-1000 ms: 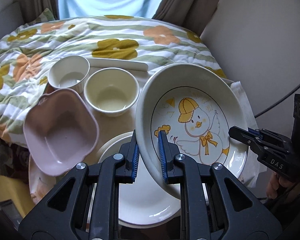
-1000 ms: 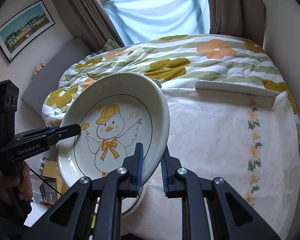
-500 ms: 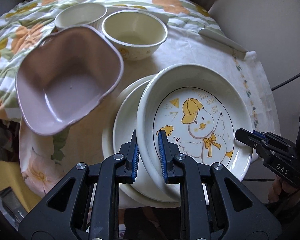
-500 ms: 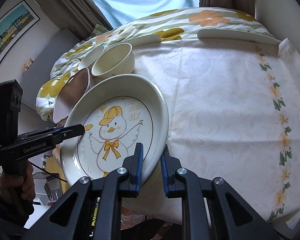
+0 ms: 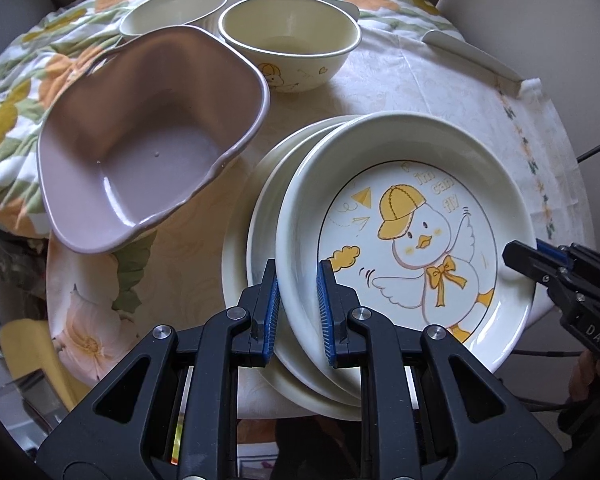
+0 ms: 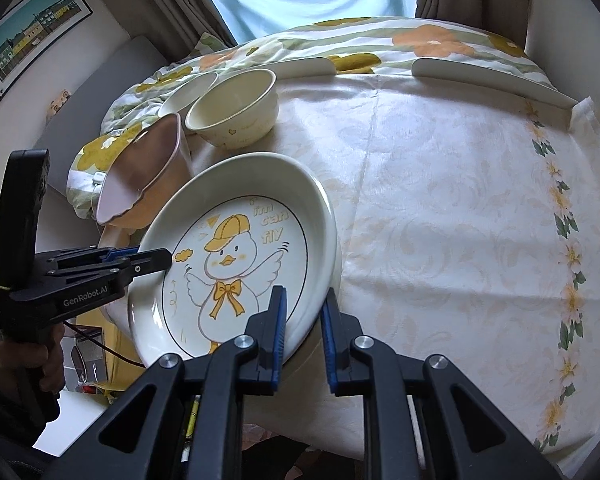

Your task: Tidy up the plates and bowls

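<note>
A deep cream plate with a duck drawing (image 5: pixel 412 240) sits over a stack of plain cream plates (image 5: pixel 260 208), shifted a little to their right. Whether it rests fully on them I cannot tell. My left gripper (image 5: pixel 298 312) is shut on its left rim. My right gripper (image 6: pixel 304 320) is shut on the opposite rim, and its tip shows in the left wrist view (image 5: pixel 540 264). A mauve lobed bowl (image 5: pixel 148 136) stands to the left of the stack. Behind it stand a cream duck bowl (image 5: pixel 288 40) and a white bowl (image 5: pixel 172 12).
A pale floral tablecloth (image 6: pixel 460 208) covers the round table, with bare cloth to the right of the plates. White curved strips (image 6: pixel 492 80) lie along the far edge. A flowered quilt (image 6: pixel 380 36) lies beyond. A hand (image 6: pixel 28 360) holds the left gripper's handle.
Both grippers have come down with the duck plate, from tilted in the air above the table to low over the stack of plain plates. The grips have not changed.
</note>
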Demonstrator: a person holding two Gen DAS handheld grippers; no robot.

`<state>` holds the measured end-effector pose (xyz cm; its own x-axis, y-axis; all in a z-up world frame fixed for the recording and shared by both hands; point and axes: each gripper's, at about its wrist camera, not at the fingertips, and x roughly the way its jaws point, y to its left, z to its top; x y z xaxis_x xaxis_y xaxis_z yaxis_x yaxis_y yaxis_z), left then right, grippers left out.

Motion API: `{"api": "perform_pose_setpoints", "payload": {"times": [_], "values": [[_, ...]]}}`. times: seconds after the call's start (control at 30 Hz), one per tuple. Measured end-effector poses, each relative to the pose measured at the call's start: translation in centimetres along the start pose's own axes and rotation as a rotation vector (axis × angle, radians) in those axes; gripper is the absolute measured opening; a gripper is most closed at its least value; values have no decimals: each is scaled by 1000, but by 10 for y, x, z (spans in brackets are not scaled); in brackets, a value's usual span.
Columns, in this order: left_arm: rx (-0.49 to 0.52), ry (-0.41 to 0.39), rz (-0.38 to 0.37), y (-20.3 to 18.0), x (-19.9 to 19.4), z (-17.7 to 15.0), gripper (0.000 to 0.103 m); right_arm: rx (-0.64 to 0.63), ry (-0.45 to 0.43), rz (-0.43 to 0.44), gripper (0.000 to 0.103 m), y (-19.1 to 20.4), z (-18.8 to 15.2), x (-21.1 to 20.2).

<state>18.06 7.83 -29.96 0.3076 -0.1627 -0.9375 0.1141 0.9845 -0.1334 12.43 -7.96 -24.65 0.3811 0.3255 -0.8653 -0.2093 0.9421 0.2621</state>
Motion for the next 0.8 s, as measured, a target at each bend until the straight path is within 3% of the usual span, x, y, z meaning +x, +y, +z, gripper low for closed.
{"api": "perform_pose_setpoints", "payload": {"times": [0.37,0.8], "values": [[101,-22,151,-23,2,3,15,-49,5,-21,15,2,2,0],[101,-20,182,-26,-6,-1,15,-190,47,-140,15,20,7,10]]}}
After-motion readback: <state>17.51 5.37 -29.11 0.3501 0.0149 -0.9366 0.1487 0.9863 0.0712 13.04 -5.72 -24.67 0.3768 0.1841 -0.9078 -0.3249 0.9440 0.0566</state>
